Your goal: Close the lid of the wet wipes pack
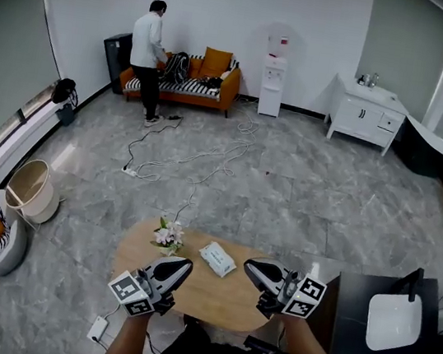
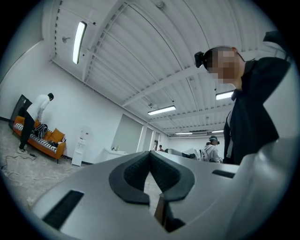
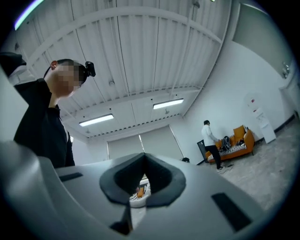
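Observation:
The white wet wipes pack (image 1: 217, 258) lies flat on the round wooden table (image 1: 211, 295), near its far edge; from here its lid is too small to make out. My left gripper (image 1: 188, 264) hovers over the table to the pack's near left, jaws shut with nothing in them. My right gripper (image 1: 248, 264) is just right of the pack, also shut and empty. Both gripper views tilt up at the ceiling: the left gripper (image 2: 150, 153) and right gripper (image 3: 144, 155) show pads pressed together, and the pack is not in them.
A small flower bunch (image 1: 168, 235) stands on the table left of the pack. A black stand with a white basin (image 1: 393, 321) is close on the right. Cables (image 1: 183, 158) trail over the floor; a person (image 1: 151, 48) stands by the orange sofa (image 1: 188, 82) far back.

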`<state>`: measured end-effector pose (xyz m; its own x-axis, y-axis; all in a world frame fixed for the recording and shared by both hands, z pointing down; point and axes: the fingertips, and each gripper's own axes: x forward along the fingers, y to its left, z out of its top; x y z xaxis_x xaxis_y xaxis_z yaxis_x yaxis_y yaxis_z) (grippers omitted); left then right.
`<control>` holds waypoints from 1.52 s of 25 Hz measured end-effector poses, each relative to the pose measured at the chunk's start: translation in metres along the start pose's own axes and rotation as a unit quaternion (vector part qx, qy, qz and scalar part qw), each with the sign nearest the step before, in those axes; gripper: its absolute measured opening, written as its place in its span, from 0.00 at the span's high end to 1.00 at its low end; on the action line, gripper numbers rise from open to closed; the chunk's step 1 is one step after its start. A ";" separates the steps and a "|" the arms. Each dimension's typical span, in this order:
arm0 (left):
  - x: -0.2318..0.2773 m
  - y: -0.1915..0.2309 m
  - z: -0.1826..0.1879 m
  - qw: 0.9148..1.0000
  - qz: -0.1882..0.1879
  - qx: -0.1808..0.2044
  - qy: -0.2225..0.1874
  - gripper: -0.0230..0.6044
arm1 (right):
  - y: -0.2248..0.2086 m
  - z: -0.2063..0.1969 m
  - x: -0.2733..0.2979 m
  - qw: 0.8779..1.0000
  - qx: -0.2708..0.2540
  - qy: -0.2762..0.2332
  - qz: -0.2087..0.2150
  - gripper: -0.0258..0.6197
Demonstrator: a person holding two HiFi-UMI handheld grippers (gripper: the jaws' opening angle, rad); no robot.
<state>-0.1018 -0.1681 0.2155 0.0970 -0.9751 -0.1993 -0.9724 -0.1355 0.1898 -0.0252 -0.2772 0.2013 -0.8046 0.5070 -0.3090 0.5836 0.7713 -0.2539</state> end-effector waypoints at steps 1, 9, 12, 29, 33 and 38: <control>-0.002 -0.014 -0.006 1.000 -0.003 -0.004 0.004 0.94 | 0.010 -0.003 -0.009 1.000 0.007 -0.005 0.002 0.94; -0.026 -0.096 -0.034 0.999 -0.014 -0.023 0.018 0.94 | 0.084 -0.028 -0.053 0.999 0.042 -0.003 0.001 0.94; -0.044 -0.120 -0.035 0.999 -0.036 -0.028 0.012 0.94 | 0.127 -0.037 -0.052 0.999 0.035 0.000 0.005 0.95; -0.231 -0.258 -0.060 0.996 -0.056 -0.069 0.010 0.94 | 0.365 -0.127 -0.048 0.999 0.043 0.009 -0.030 0.94; -0.250 -0.280 -0.052 0.997 -0.048 -0.057 0.006 0.94 | 0.391 -0.126 -0.050 0.999 0.027 0.013 -0.020 0.95; -0.260 -0.318 -0.048 0.998 -0.035 -0.043 0.004 0.94 | 0.416 -0.119 -0.067 0.999 0.012 -0.021 -0.038 0.95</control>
<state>0.1925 0.1199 0.2532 0.1660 -0.9642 -0.2069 -0.9416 -0.2173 0.2571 0.2581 0.0556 0.2252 -0.8421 0.4302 -0.3251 0.5233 0.7976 -0.3001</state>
